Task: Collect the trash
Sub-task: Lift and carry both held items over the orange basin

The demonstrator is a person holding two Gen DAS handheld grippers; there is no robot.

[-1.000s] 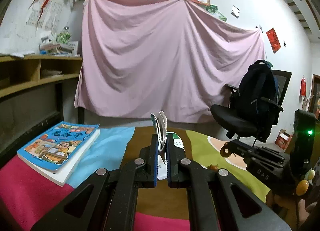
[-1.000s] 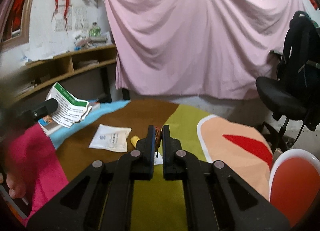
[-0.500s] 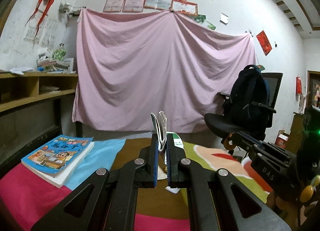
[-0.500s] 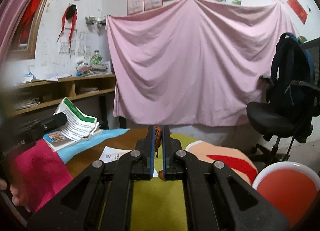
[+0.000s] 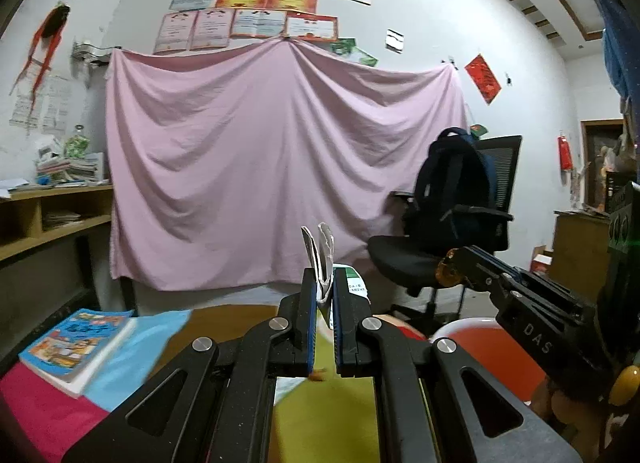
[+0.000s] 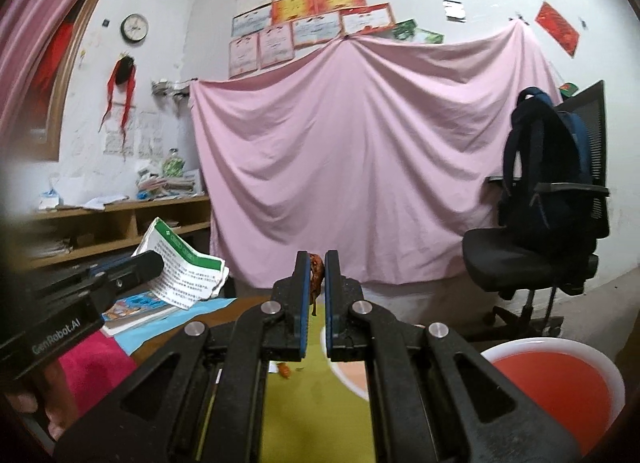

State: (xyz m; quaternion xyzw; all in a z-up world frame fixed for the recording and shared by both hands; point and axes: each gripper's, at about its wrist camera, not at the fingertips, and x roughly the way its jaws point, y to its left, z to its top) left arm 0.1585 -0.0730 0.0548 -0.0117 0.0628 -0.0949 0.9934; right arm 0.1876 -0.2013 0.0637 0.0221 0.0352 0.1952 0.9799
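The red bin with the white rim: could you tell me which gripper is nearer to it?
Right. The right gripper has the red bin close at its lower right; the left gripper sits farther left, beyond it.

A folded white paper wrapper [image 5: 322, 263] is clamped between the pads of the left gripper [image 5: 323, 295] — raised above the colourful tablecloth [image 5: 132, 347], where a book [image 5: 76, 343] is seen lying.

black tongs [image 5: 323, 295] with blue pads and silver screws.
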